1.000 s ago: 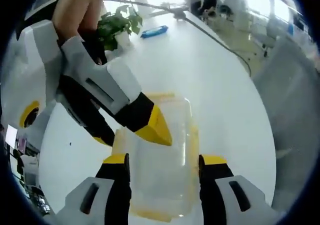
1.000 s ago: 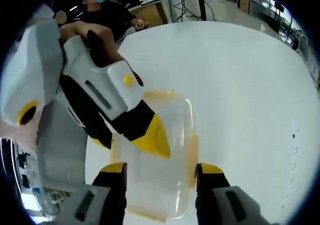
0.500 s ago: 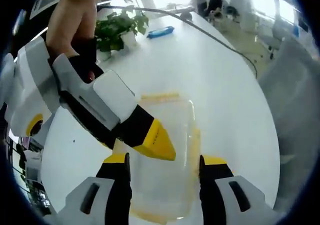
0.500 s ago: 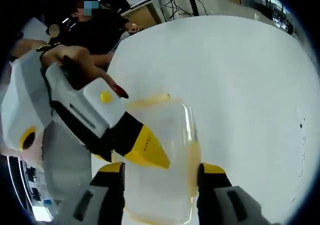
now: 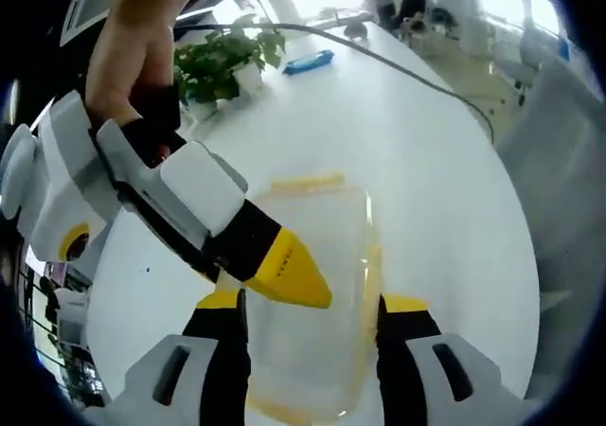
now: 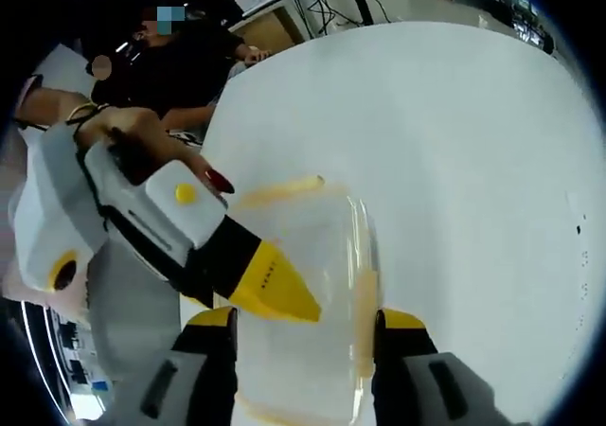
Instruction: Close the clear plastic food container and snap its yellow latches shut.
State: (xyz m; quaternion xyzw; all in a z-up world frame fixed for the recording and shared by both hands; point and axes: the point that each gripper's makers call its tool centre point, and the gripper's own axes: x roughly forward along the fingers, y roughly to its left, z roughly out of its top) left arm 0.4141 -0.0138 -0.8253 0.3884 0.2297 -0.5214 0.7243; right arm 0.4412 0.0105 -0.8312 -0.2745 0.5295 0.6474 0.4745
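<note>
Container between both sets of jaws, lid down

Worktop [image 5: 426,161], white and round, takes up most of both views. Clear plastic food container [image 5: 312,293] sits on it, lid lying flat on top; a yellow latch strip [image 5: 305,182] shows along the far edge and another runs down the right side [image 6: 364,298].

Left gripper [image 5: 312,303]: jaws apart, straddling the container's near end, one tip each side; can't tell whether they touch the walls. The right gripper comes into this view from the upper left, held by a hand [image 5: 128,57], its yellow tip over the lid's left part.

Right gripper [image 6: 305,314]: jaws likewise spread either side of the container, contact unclear. The left gripper crosses in from the left here, yellow tip low over the lid.

Potted plant [image 5: 222,57] and a blue object [image 5: 308,62] stand at the worktop's far edge, well apart from the container.
</note>
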